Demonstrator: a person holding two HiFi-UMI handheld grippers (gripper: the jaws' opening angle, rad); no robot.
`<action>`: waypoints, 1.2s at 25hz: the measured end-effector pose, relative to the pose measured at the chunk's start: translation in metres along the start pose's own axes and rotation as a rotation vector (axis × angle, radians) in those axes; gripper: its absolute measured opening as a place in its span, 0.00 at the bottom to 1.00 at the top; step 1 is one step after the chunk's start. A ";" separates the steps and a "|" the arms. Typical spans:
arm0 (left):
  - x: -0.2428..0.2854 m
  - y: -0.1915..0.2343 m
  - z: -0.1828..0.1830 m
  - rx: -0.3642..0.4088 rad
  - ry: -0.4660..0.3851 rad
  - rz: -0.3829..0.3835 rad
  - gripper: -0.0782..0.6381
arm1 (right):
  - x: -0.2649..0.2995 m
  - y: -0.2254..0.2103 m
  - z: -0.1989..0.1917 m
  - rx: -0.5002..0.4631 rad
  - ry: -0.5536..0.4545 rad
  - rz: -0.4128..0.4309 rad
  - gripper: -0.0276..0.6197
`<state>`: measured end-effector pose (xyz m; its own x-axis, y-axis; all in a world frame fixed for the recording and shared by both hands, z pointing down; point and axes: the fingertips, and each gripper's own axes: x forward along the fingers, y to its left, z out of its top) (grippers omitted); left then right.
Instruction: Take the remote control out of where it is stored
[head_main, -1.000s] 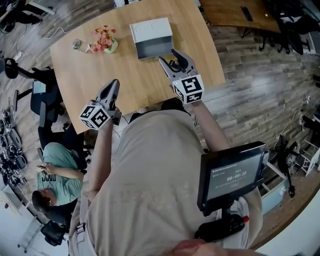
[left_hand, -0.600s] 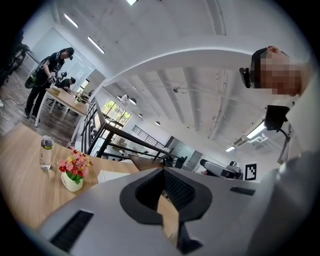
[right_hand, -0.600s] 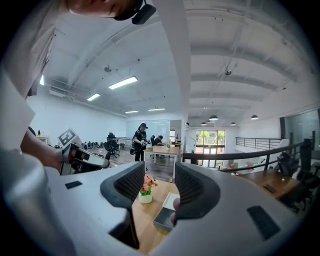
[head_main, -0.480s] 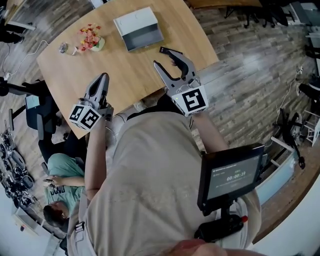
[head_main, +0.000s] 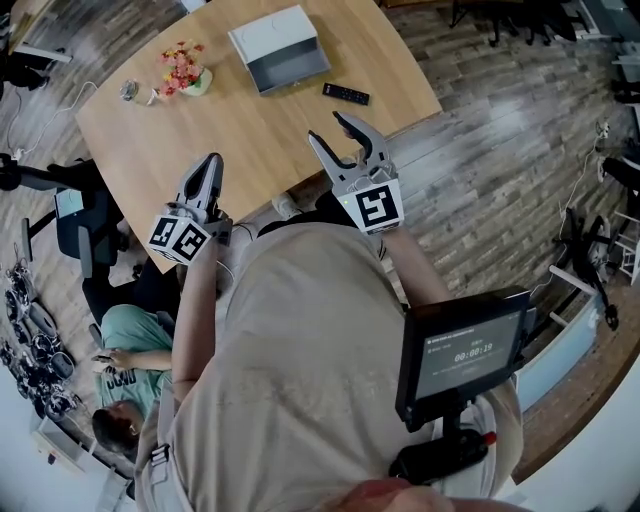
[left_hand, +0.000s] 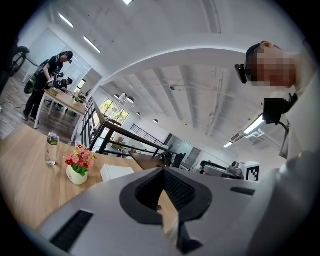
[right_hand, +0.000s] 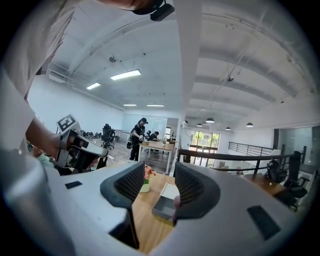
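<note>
Now remote control (head_main: 346, 93) on table (head_main: 250, 135), beside open box (head_main: 270, 35).

Bright, even indoor light. Ceiling strip lights (right_hand: 125, 75) and far windows (right_hand: 205, 141) feed it. Shadows on the tabletop (head_main: 250, 130) soft, faint. Strong fisheye bending at edges. Black vignette rings both gripper views. Nearest foreground slightly soft.

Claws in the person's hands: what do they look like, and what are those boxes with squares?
The left claw and the right claw are both grey and pointed, lined inside with black ribbed pads. Each one carries a white cube printed with black square markers. The person wears a light beige short-sleeved shirt.
</note>
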<state>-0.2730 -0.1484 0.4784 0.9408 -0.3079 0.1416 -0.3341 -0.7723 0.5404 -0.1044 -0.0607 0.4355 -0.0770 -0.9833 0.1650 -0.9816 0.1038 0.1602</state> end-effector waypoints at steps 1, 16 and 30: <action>-0.002 0.003 -0.003 -0.002 0.003 0.006 0.12 | 0.002 0.001 -0.004 -0.001 0.011 0.000 0.35; -0.006 0.021 -0.035 -0.032 0.027 0.095 0.12 | 0.024 0.006 -0.057 -0.024 0.146 0.077 0.35; 0.004 0.022 -0.041 -0.077 0.045 0.042 0.12 | 0.036 0.027 -0.077 0.025 0.229 0.110 0.21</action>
<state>-0.2744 -0.1441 0.5250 0.9281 -0.3130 0.2015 -0.3699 -0.7136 0.5950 -0.1200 -0.0817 0.5209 -0.1451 -0.9063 0.3970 -0.9737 0.2020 0.1052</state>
